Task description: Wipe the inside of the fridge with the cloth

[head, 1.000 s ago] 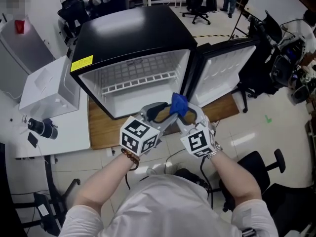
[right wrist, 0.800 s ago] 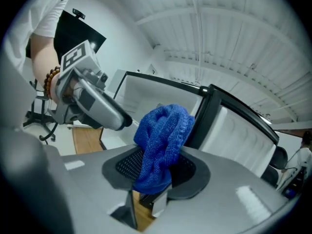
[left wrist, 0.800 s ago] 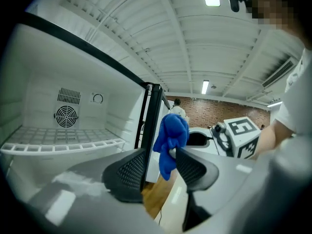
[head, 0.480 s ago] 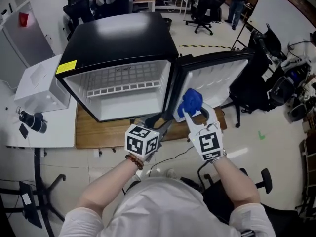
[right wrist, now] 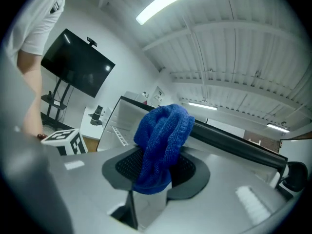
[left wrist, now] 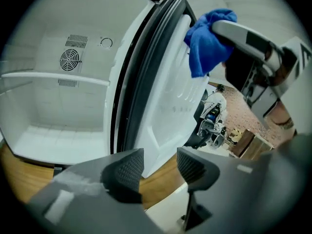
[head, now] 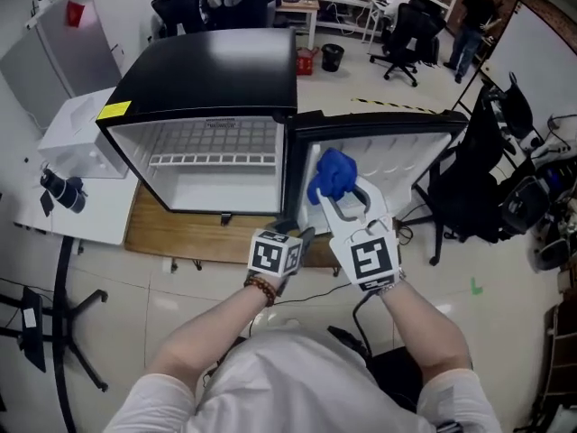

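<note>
Crumpled blue cloth (head: 334, 171) pinched in the right tool (head: 336, 188) — apparently outside the open black fridge (head: 207, 66).

No lettering could be read. The yellow sticker (head: 114, 110) on the fridge's (head: 207, 70) top corner was too small to make out; the left marker cube (head: 275, 256) and right marker cube (head: 365, 262) bore only black-and-white square patterns

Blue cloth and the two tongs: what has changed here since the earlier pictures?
The right tongs lifted the blue terry cloth up before the white inner door. The left tongs drew back and down, away from it; their jaws have just been opening, nothing between them. Unchanged: the right grip on the cloth; the black fridge stands open.
</note>
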